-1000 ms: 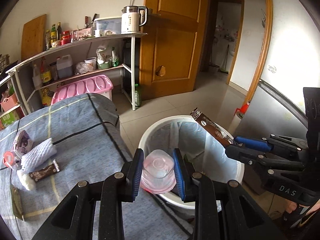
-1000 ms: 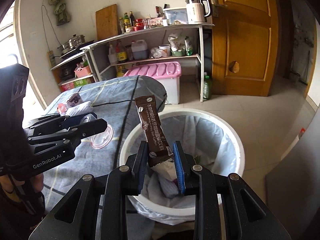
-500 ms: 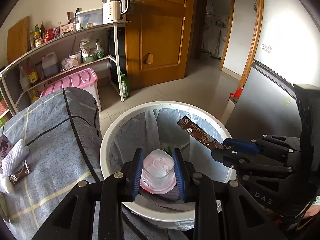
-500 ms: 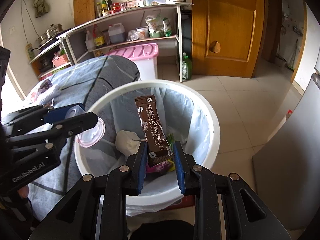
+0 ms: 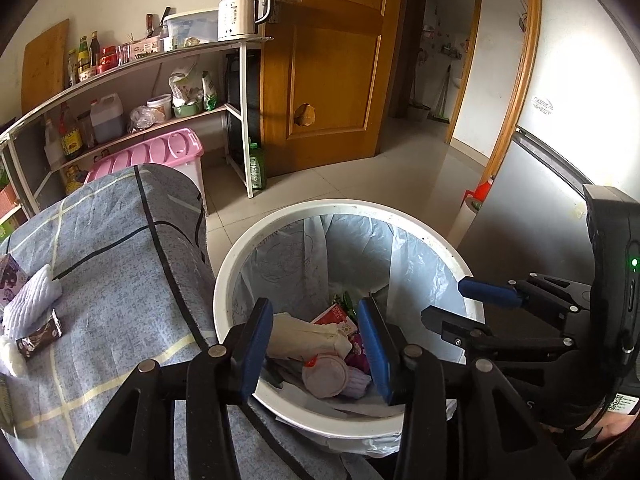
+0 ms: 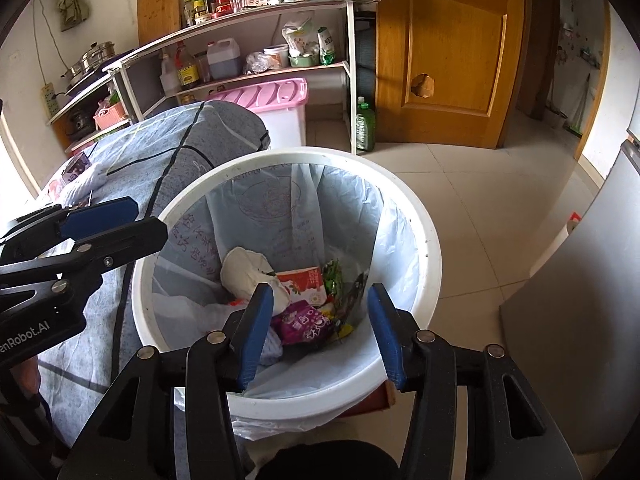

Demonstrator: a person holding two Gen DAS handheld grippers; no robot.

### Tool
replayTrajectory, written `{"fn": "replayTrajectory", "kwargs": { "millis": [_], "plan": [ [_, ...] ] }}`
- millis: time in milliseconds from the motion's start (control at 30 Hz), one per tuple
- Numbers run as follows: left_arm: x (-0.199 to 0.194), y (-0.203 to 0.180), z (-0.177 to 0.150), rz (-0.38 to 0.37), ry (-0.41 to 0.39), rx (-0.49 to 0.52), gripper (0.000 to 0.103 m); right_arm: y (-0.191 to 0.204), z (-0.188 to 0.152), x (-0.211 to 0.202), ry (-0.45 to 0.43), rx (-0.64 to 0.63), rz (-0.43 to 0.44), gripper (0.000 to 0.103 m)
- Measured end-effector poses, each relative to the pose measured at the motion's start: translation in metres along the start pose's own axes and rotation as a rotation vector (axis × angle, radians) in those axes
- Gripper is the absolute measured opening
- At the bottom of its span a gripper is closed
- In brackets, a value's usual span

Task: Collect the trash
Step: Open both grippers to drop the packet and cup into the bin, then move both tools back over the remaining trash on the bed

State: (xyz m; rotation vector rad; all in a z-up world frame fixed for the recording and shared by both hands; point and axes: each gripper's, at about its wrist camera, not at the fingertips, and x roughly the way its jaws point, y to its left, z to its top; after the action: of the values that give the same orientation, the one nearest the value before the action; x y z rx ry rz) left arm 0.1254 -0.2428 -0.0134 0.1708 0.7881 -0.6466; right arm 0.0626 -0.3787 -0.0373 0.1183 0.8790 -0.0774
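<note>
Both grippers hang over the white bin, pointing steeply down into it. Left gripper and right gripper each have jaws opening with nothing between the pads; past them only the rubbish already in the bin liner shows: a crumpled white tissue, a red-and-white carton, a purple wrapper and a pink plastic lid. By my reading the drop is being finished, and the next move calls for lifting clear of the rim and swinging back to the blue-grey cloth-covered table left of the left gripper. Lying there, well apart from the bin, are a white ribbed cloth, a brown snack wrapper and what may be a small printed packet at the blurred edge. Each gripper sits close beside the other, so they could clash on withdrawal.
</note>
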Motion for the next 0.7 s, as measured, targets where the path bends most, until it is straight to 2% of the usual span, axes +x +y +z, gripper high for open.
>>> {"fn": "replayTrajectory", "kwargs": {
  "millis": [400,567,633,700],
  "plan": [
    [-0.052,0.05,-0.012,0.074,-0.055,-0.096,0.048,0.042,0.015,-0.025,-0.076,-0.023,0.066,0.051],
    [-0.075,0.081,-0.022,0.117,-0.076,-0.148,0.049,0.073,0.023,-0.031,-0.11,-0.056,0.118,0.058],
    [-0.084,0.093,-0.026,0.13,-0.085,-0.175,0.054,0.084,0.025,-0.031,-0.117,-0.062,0.137,0.059],
    [-0.092,0.107,-0.033,0.155,-0.092,-0.198,0.055,0.096,0.028,-0.03,-0.123,-0.07,0.16,0.06]
  ]
}}
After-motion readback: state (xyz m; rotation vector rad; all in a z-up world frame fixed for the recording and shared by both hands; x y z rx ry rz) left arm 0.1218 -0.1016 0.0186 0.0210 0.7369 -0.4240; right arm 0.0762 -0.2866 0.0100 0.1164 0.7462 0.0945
